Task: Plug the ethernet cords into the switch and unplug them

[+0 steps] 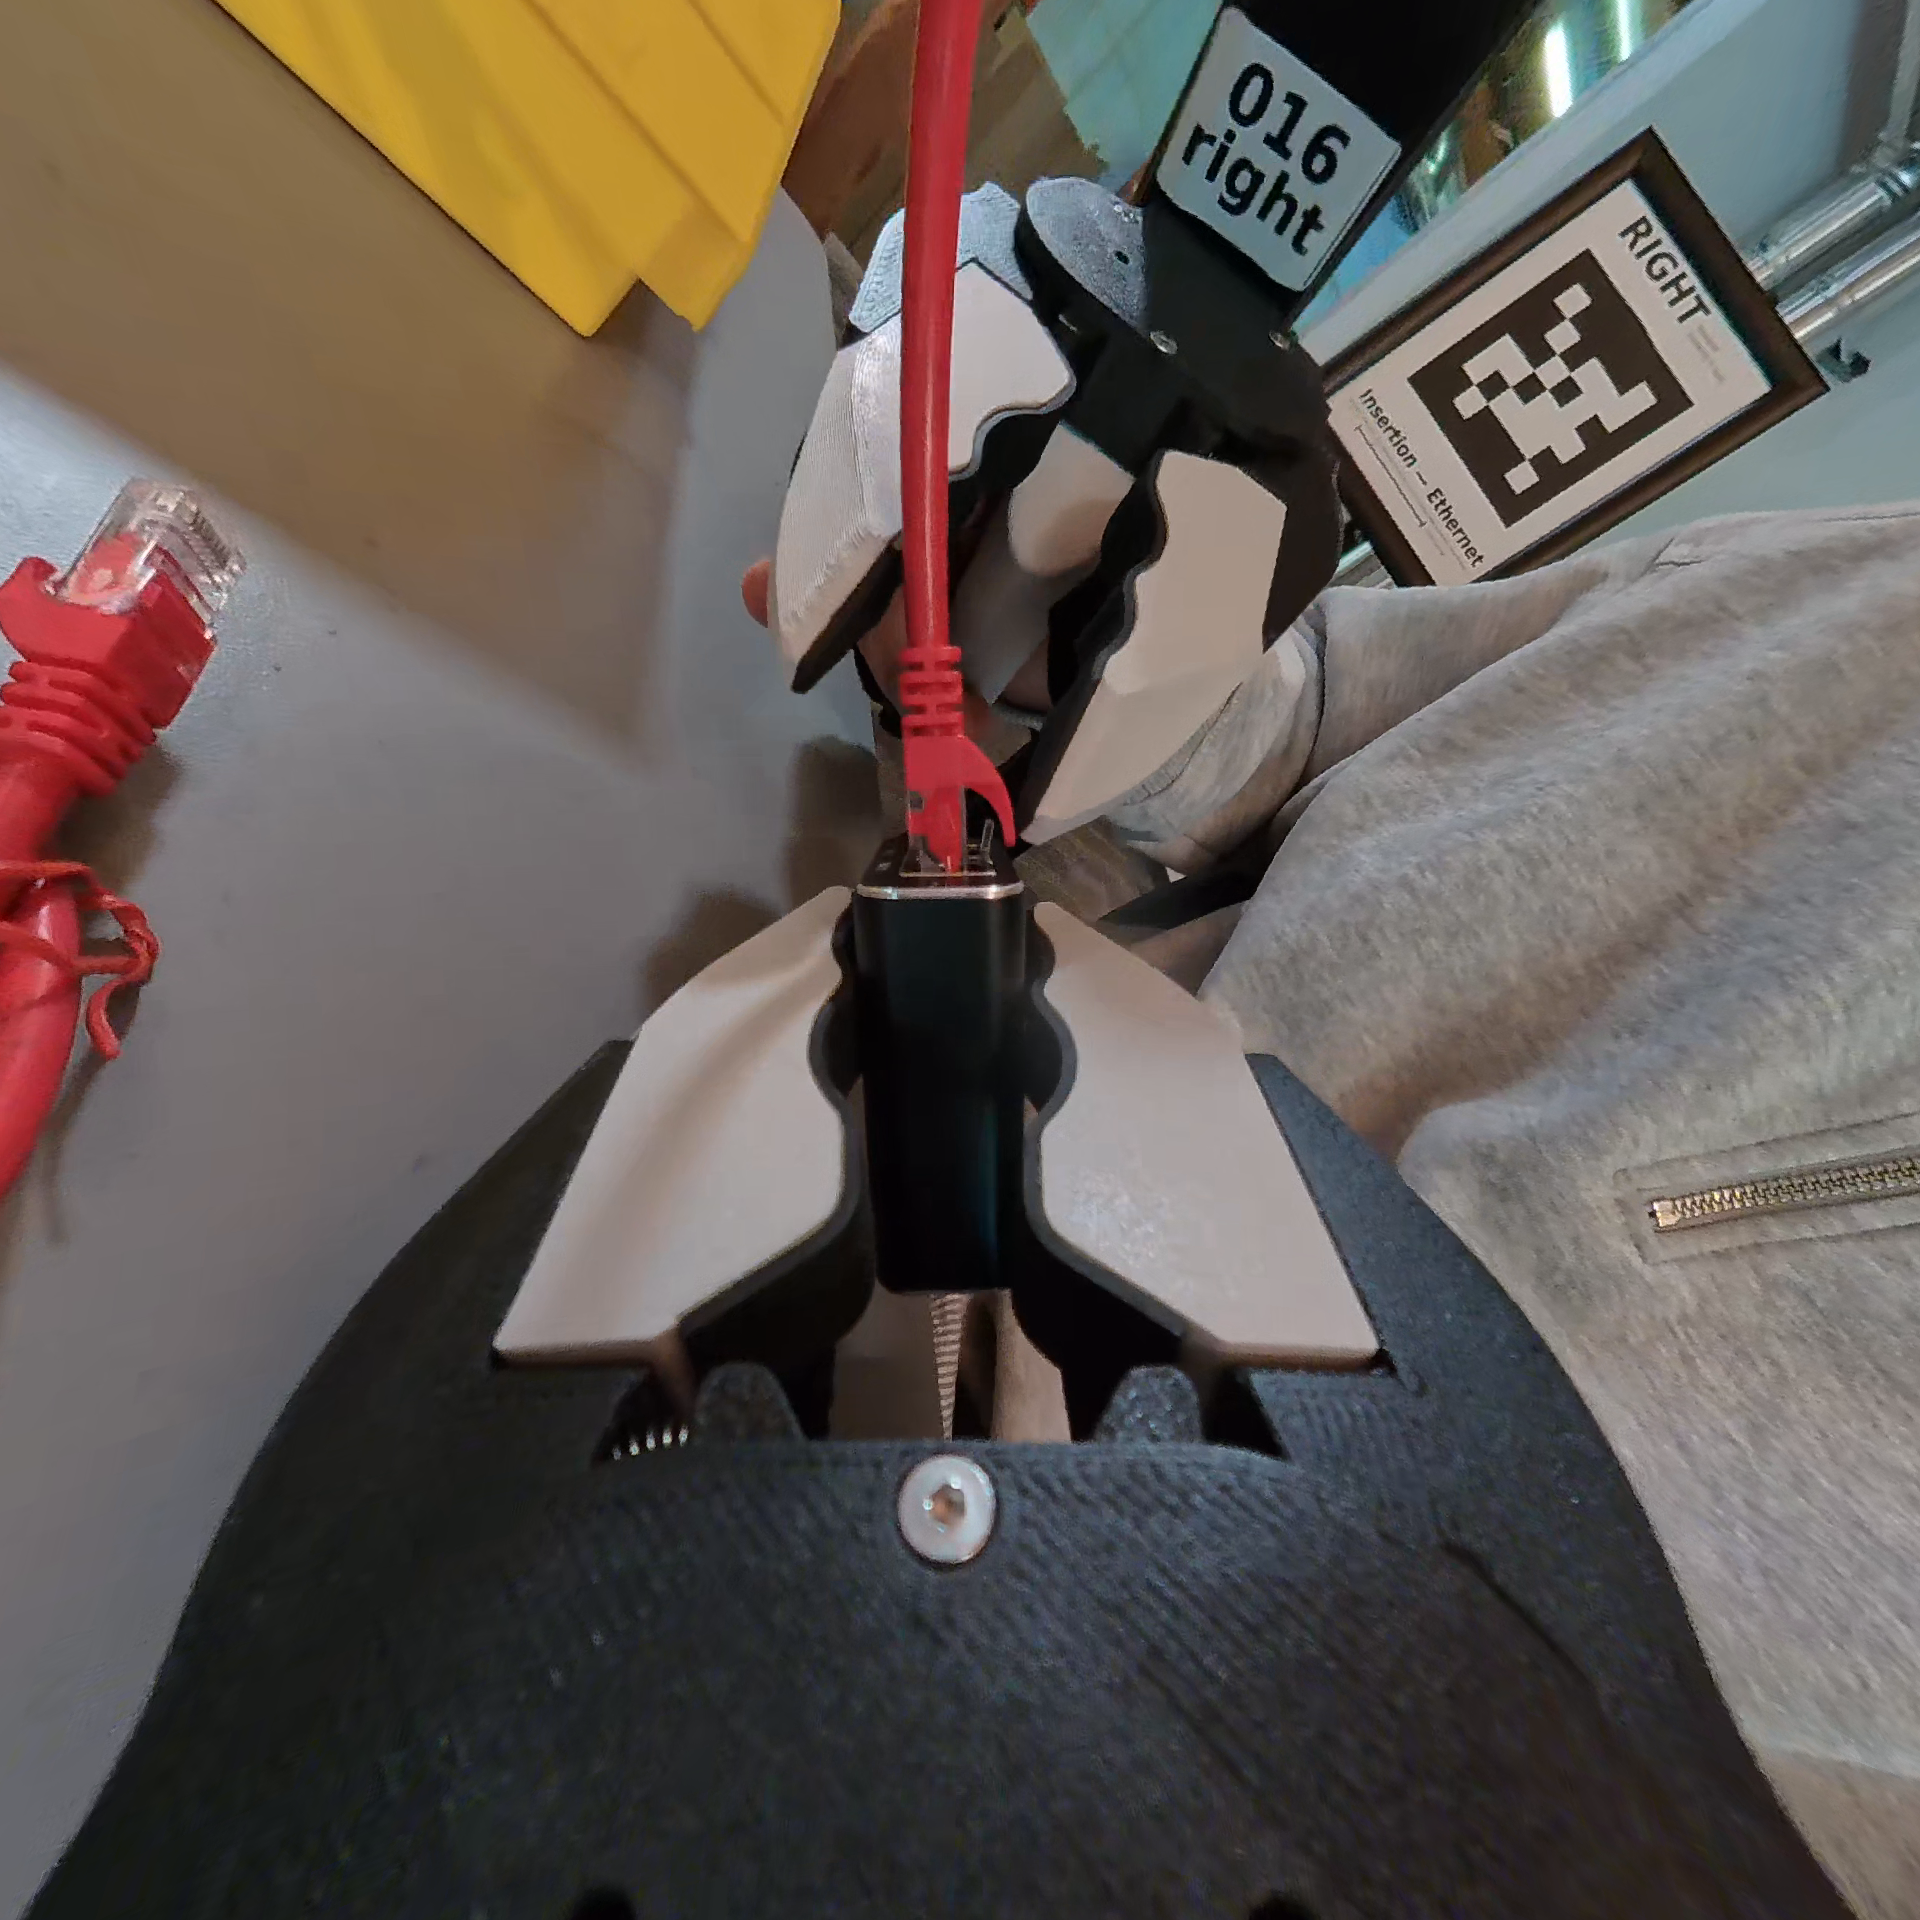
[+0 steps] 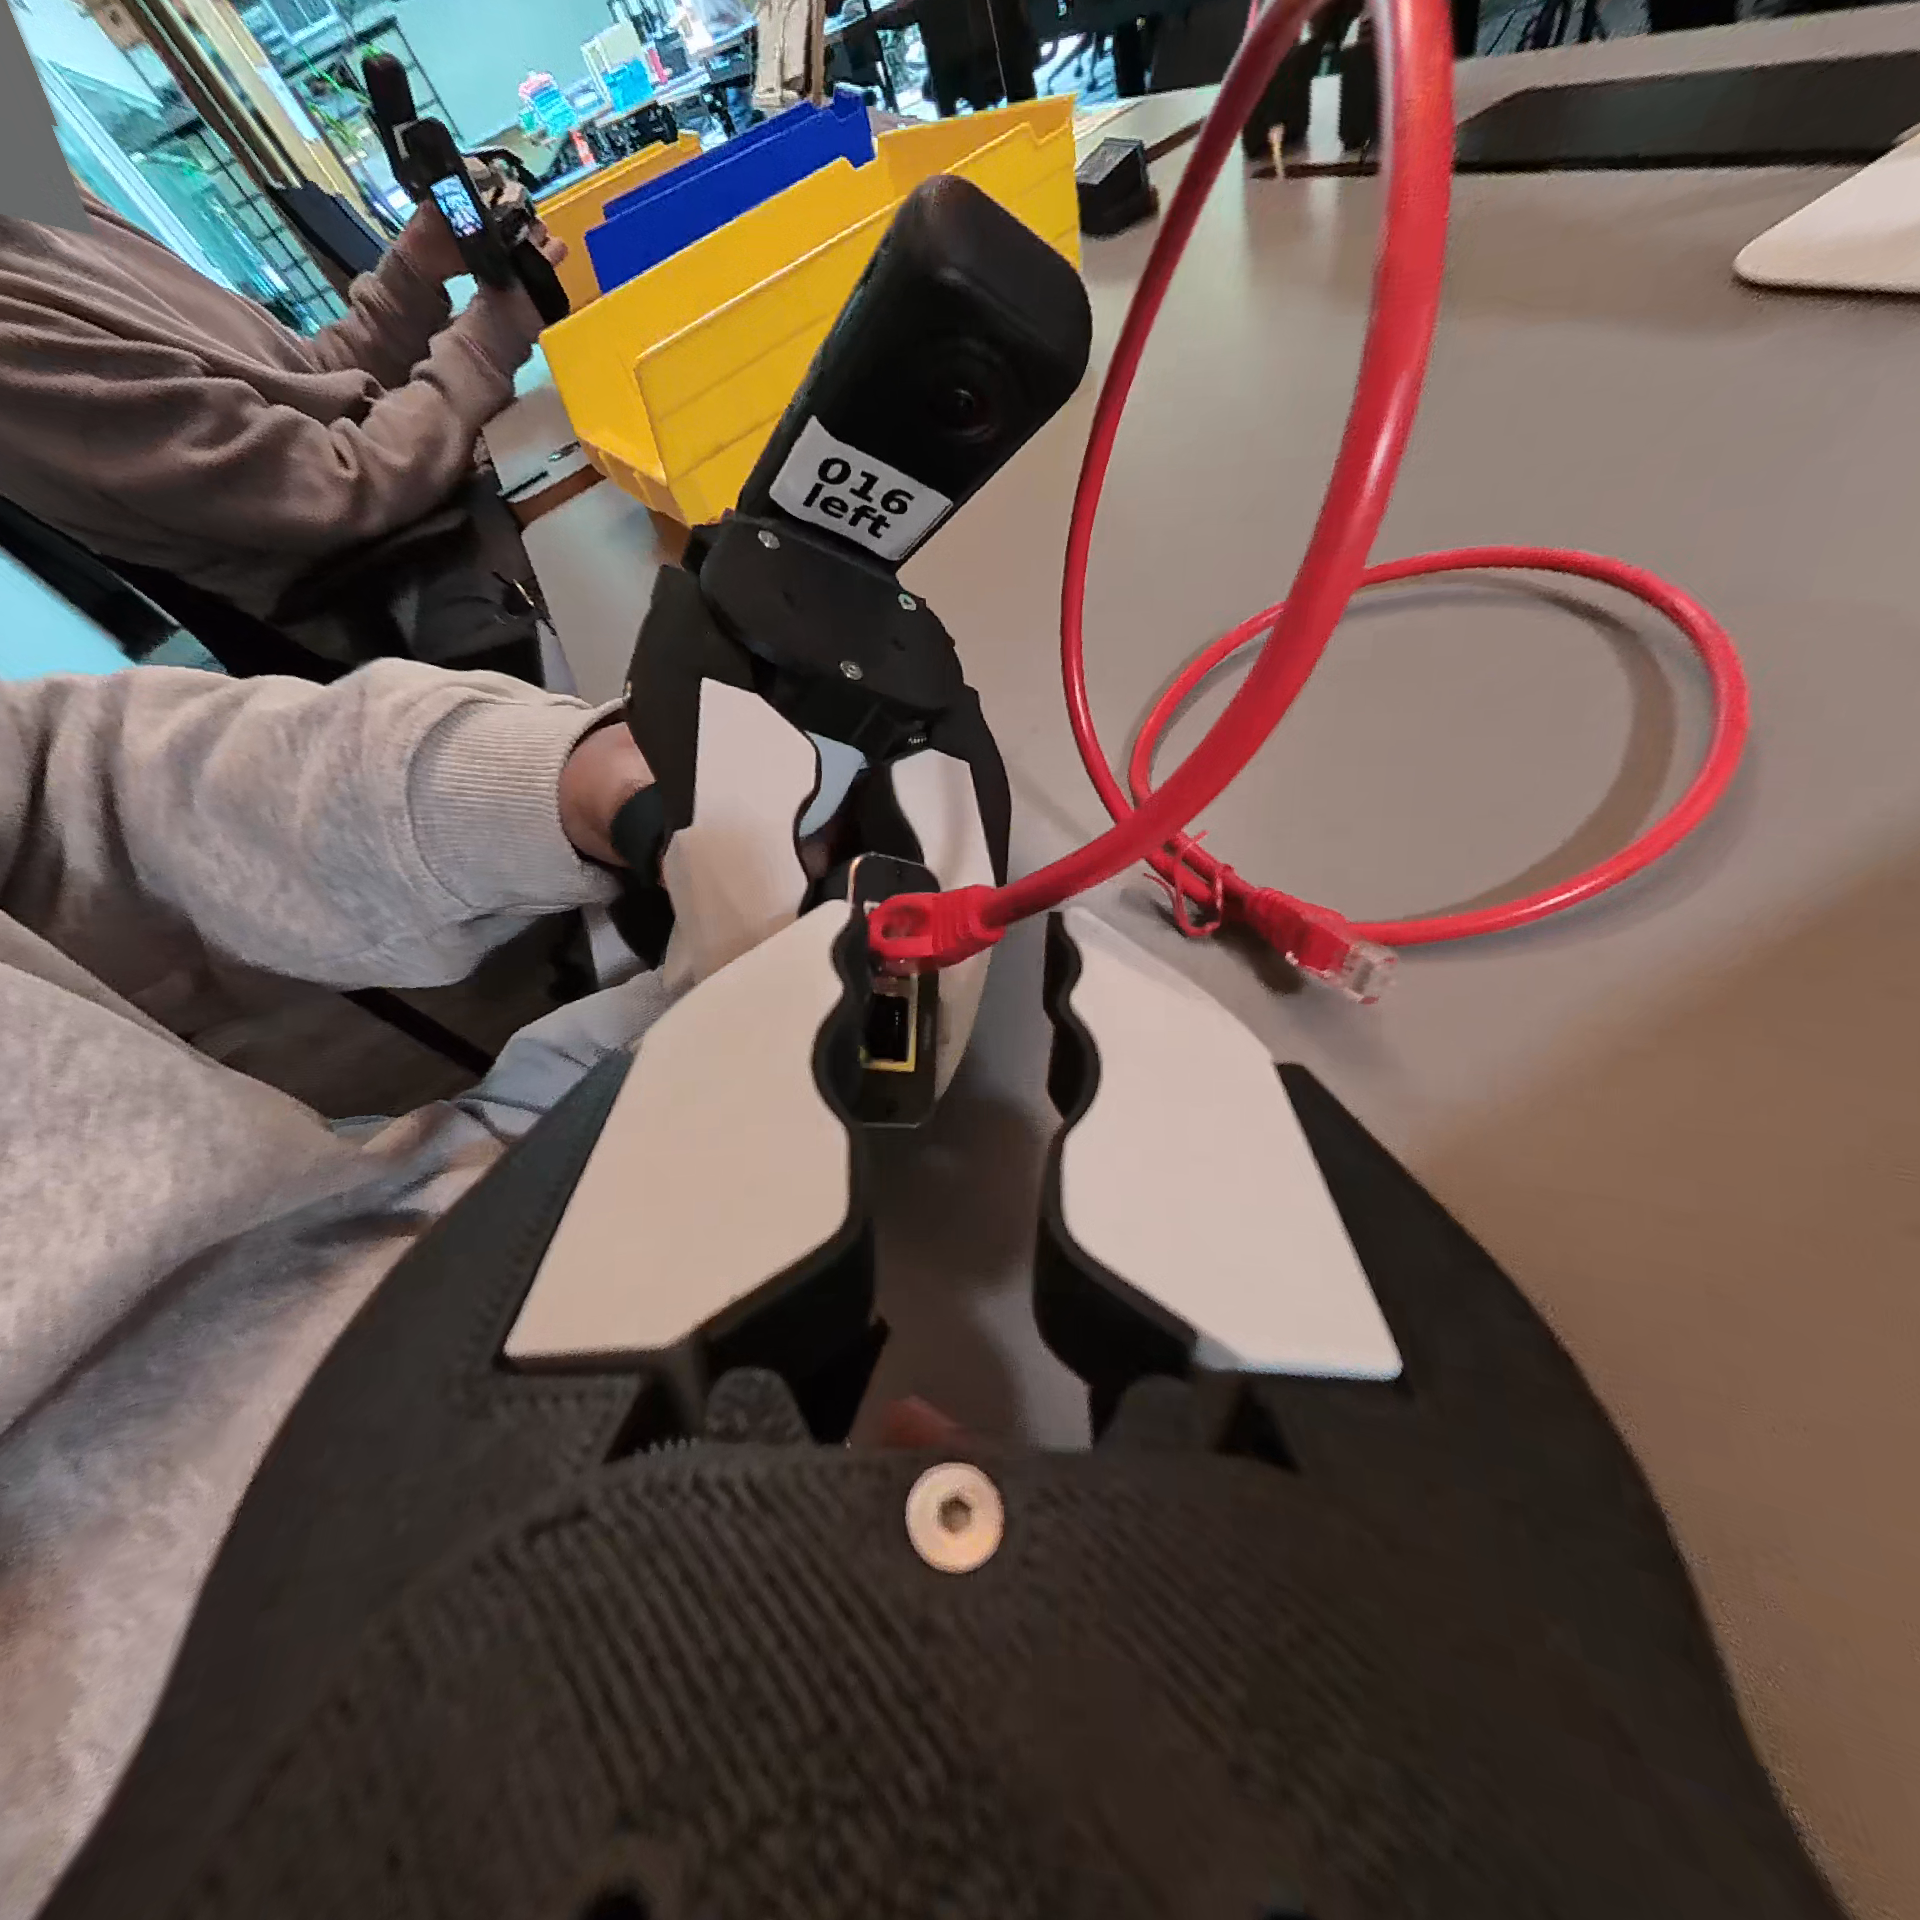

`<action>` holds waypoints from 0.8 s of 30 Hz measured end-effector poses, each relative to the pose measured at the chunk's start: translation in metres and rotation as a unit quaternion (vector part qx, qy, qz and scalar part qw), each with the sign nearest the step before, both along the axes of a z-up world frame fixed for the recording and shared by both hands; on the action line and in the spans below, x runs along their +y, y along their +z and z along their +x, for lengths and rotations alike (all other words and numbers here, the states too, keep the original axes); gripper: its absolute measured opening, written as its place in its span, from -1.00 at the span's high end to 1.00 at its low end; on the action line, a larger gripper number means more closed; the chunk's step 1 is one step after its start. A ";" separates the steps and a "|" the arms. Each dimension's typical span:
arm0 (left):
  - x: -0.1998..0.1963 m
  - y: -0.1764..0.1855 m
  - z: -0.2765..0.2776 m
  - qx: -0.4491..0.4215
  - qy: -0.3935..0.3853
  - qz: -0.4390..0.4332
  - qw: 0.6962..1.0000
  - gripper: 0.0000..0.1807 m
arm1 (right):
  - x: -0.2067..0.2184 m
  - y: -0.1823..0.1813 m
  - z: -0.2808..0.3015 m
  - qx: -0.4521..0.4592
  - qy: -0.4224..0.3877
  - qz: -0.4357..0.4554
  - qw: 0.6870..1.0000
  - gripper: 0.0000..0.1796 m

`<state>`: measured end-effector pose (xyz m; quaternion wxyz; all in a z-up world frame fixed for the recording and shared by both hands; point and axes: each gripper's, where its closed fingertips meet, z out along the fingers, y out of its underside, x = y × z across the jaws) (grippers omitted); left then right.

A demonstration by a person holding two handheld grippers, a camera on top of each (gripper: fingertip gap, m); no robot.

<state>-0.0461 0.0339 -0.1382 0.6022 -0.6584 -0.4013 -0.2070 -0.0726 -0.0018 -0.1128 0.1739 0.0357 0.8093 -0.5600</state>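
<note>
Left hand-held gripper [image 1: 940, 935]: black printed body with pale grey finger plates, closed firmly on a small black box-shaped switch [image 1: 940, 1081]. The switch is pinched between the two plates with its metal-rimmed port face pointing away from the wrist camera, lifted off the surface.

Red ethernet cord [image 1: 928, 416]: round red jacket, ribbed red strain-relief boot. One plug sits in a port on the switch's face, the cord rising straight away from it in the left wrist view. In the right wrist view the same cord [image 2: 1351, 468] sweeps up in a tall loop, comes down and lies in a wide ring on the surface. Its free end, a clear plastic plug [image 2: 1356, 971] behind a red boot, rests on the surface well apart from the switch; a thin red tie is knotted round the cord just behind it. A second port with a yellow rim [image 2: 888, 1039] shows empty beside the occupied one.

Right hand-held gripper [image 2: 951, 997]: same build, fingers parted with a clear gap, gripping nothing. Its tips stand just beside the switch's port face and the inserted plug; contact cannot be confirmed.

Surface [image 2: 1558, 1195]: smooth grey-beige top.

Yellow plastic storage bins [image 2: 790, 343]: stacked at the far side of the surface, with a blue plastic bin [image 2: 727, 197] behind them.

Framed black-and-white marker card [image 1: 1558, 384]: standing upright behind the right hand-held gripper.

Grey fleece sleeve [image 2: 260, 821]: covers the arm that grips the left unit.
</note>
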 end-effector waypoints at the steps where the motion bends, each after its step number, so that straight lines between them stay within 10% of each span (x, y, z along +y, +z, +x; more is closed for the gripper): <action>1: 0.000 0.000 0.000 0.000 0.000 -0.001 1.000 0.72 | 0.000 0.000 0.000 -0.006 0.002 0.000 1.000 0.64; 24: -0.004 0.013 0.001 0.012 -0.002 0.051 0.999 0.72 | -0.004 0.002 0.011 -0.034 0.038 -0.018 0.999 0.64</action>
